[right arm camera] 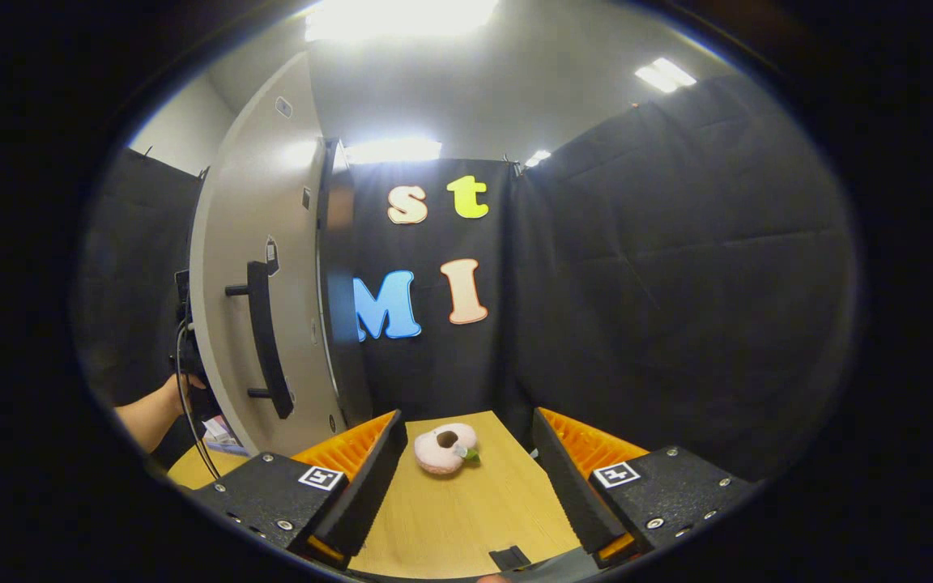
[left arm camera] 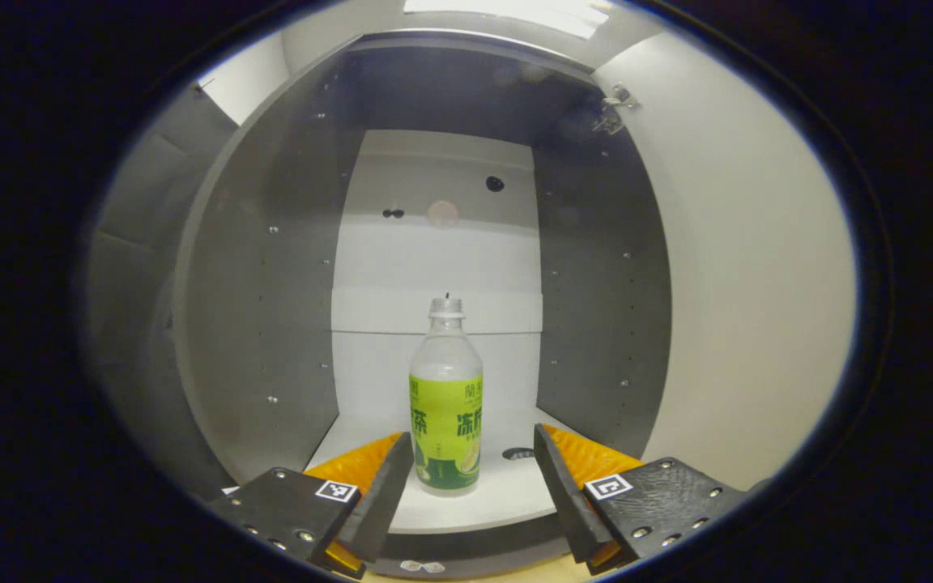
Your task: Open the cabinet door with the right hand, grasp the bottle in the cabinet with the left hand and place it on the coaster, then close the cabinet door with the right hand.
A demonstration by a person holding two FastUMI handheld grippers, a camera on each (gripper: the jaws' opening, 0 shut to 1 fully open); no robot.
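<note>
A clear bottle [left arm camera: 445,397] with a green label and a pale cap stands upright on the white shelf [left arm camera: 507,494] inside the open cabinet. My left gripper [left arm camera: 473,461] is open, its fingers flanking the bottle's lower half with gaps on both sides, not touching it. The cabinet door [right arm camera: 260,267] stands swung open, seen in the right gripper view at the left with its black bar handle [right arm camera: 266,350]. My right gripper [right arm camera: 470,461] is open over the wooden table, holding nothing, to the right of the door.
Grey cabinet side walls [left arm camera: 264,308] close in on both sides of the bottle. A pink doughnut-shaped plush [right arm camera: 445,448] lies on the wooden table [right arm camera: 466,518]. A hand [right arm camera: 160,409] with a cable shows past the door's left edge.
</note>
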